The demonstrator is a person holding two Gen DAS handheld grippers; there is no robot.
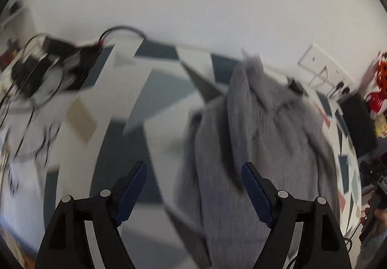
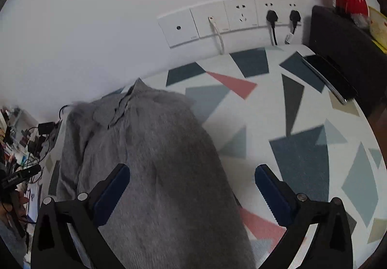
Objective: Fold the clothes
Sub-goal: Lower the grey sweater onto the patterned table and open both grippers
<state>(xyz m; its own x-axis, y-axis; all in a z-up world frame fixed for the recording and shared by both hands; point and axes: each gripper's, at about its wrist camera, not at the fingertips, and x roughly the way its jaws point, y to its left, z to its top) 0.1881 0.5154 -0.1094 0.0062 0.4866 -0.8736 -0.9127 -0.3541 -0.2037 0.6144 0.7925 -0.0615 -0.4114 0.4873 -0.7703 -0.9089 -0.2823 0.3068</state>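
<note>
A grey knitted garment (image 2: 150,160) lies folded lengthwise on a table with a geometric patterned cloth (image 2: 302,148). It also shows in the left wrist view (image 1: 254,143), blurred. My left gripper (image 1: 194,186) is open and empty, above the garment's left edge. My right gripper (image 2: 192,189) is open and empty, above the garment's right edge. The right gripper shows at the far right of the left wrist view (image 1: 373,196), and the left gripper at the far left of the right wrist view (image 2: 17,179).
A white wall with a socket strip (image 2: 229,22) and plugged cables stands behind the table. A black phone (image 2: 329,78) and a dark box (image 2: 346,44) lie at the right. Black devices and cables (image 1: 48,68) clutter the left end.
</note>
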